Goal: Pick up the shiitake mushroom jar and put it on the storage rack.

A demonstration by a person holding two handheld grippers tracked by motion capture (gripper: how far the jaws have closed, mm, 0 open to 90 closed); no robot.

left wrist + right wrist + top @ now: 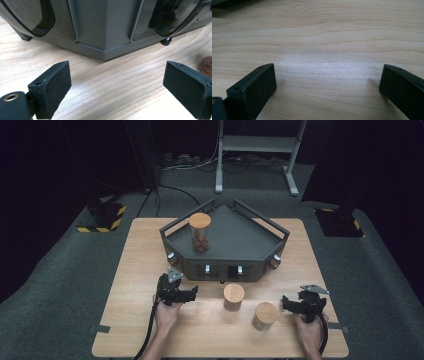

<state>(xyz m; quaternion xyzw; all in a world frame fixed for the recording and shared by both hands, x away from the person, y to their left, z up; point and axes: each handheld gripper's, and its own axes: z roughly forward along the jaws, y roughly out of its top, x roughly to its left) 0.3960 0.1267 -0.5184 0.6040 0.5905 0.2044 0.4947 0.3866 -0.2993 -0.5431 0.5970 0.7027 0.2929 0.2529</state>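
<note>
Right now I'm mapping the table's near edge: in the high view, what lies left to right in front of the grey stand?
Left tongs → shorter wood-lidded jar → second wood-lidded jar → right tongs.

Light wood-grain tabletop (130, 320) before me, a dark grey angular tray-stand (235, 265) resting on its far half, two cork-lidded jars standing nearer me, one (233, 296) just before the stand, another (265, 315) to its right
</note>
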